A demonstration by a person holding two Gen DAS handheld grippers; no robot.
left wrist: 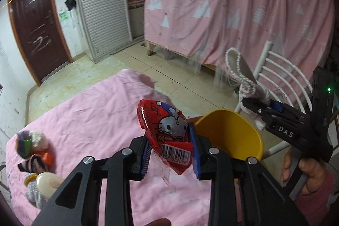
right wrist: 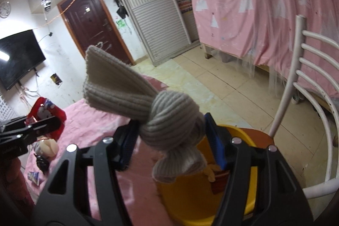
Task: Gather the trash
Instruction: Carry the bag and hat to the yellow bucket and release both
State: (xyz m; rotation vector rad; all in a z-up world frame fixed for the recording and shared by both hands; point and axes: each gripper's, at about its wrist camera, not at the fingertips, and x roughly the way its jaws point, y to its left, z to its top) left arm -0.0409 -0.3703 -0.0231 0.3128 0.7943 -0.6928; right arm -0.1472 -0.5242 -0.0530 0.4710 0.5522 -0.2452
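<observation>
Left gripper (left wrist: pixel 172 148): blue pads pinching a red snack wrapper (left wrist: pixel 167 130), cartoon cat print and barcode facing the camera, clear torn edge trailing down between the fingers. Held above the pink bedsheet (left wrist: pixel 84 120), just beside the rim of a yellow bin (left wrist: pixel 243 137). Right gripper (right wrist: pixel 171 141): jaws clamped on a knotted beige ribbed sock (right wrist: pixel 165 120), knot between the pads, cuff end sticking up to the left, toe end hanging down over the bin's mouth. Same yellow bin directly beneath, something brown and something pale lying inside, too blurred to name. Seen from the left wrist view: right gripper off to the right, gripped by a hand (left wrist: pixel 311 175) in a pink sleeve. White slatted chair (right wrist: pixel 296 82) behind the bin. Small heap of odds at the sheet's left edge: dark cloth, orange piece, pale rounded object (left wrist: pixel 47 183). Beyond: tiled floor, pink tree-print curtain (left wrist: pixel 233 3), dark red door (left wrist: pixel 38 29), wall-mounted TV (right wrist: pixel 19 58).
</observation>
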